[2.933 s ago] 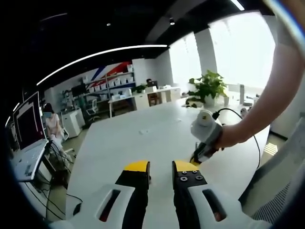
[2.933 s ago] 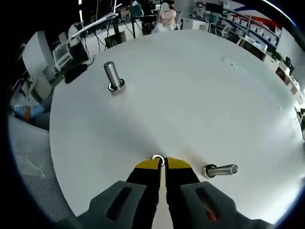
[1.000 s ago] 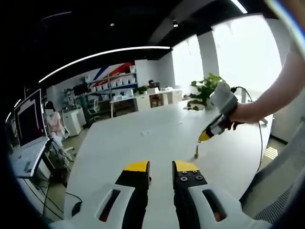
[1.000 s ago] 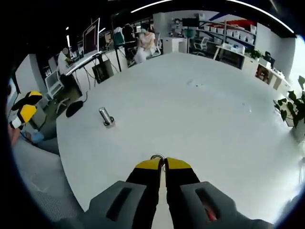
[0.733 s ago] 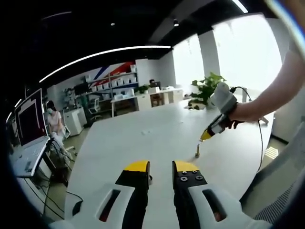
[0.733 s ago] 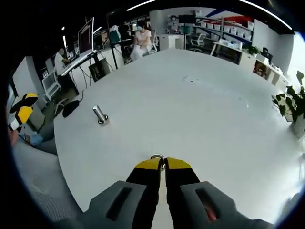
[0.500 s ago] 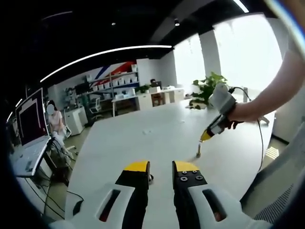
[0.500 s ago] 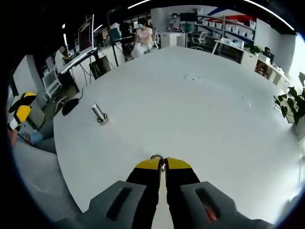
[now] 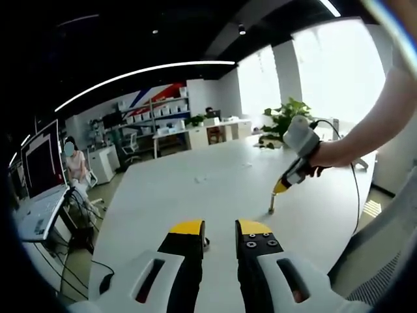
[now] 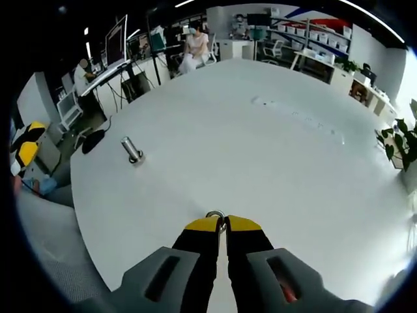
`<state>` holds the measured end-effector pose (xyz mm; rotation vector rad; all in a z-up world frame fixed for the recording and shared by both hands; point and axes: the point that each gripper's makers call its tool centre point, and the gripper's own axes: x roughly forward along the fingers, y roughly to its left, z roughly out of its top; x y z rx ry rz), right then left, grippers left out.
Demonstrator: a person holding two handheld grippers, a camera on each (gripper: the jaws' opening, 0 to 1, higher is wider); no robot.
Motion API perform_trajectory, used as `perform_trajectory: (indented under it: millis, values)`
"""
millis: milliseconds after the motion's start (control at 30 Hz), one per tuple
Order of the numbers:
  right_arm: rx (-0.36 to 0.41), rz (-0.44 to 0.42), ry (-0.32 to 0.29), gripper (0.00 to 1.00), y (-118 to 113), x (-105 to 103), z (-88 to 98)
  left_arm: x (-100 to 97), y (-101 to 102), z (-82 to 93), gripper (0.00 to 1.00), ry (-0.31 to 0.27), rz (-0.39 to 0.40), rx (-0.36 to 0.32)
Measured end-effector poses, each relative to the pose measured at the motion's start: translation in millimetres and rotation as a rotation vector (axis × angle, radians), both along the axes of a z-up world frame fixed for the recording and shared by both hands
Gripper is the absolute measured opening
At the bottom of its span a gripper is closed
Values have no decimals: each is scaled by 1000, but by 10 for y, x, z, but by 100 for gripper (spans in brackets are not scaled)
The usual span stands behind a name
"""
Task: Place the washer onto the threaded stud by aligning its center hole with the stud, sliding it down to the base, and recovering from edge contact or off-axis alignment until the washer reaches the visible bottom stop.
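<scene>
Above the tabletop [image 10: 273,150], well short of the stud [image 10: 132,150] standing upright on it, the right gripper [image 10: 217,225] pinches the washer [image 10: 215,216] at its tips, the left gripper [image 9: 220,229] stands slightly parted and empty; alignment and seating remain.

Bright metal washer [image 10: 215,216], smooth and shiny, pinched between yellow-tipped black matt plastic jaws of right gripper [image 10: 217,225]. Dull grey metal stud [image 10: 131,150], ridged with threads, upright on smooth matt white table [image 10: 273,143], well left of the washer. Left gripper [image 9: 219,228]: same matt black plastic, yellow tips, pale grey plastic shell.
</scene>
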<state>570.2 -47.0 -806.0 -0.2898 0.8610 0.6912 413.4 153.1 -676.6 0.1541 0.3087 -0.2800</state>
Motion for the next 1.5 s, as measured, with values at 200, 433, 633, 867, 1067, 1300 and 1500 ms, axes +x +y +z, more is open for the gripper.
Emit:
perform_trajectory:
  millis: [200, 433, 633, 867, 1067, 1300, 1500]
  values:
    - [-9, 6, 2, 5, 24, -3, -25, -3, 9, -5, 17, 3, 4, -6]
    - [-25, 9, 12, 6, -7, -12, -59, -1, 5, -13, 17, 7, 2, -6]
    - [-26, 5, 18, 6, -14, -10, -69, 0, 5, -19, 17, 9, 2, -8]
    - [-19, -2, 26, 6, -9, -3, -61, -3, -2, -25, 17, 11, 0, -5]
    - [-23, -1, 31, 6, -12, -22, -74, -6, 1, -35, 17, 15, 0, -3]
    - [-15, -11, 29, 8, -9, 0, -52, -8, 2, -27, 17, 13, 1, -6]
    - [-18, -3, 29, 9, 17, -9, -50, -12, -8, -30, 17, 14, -2, -4]
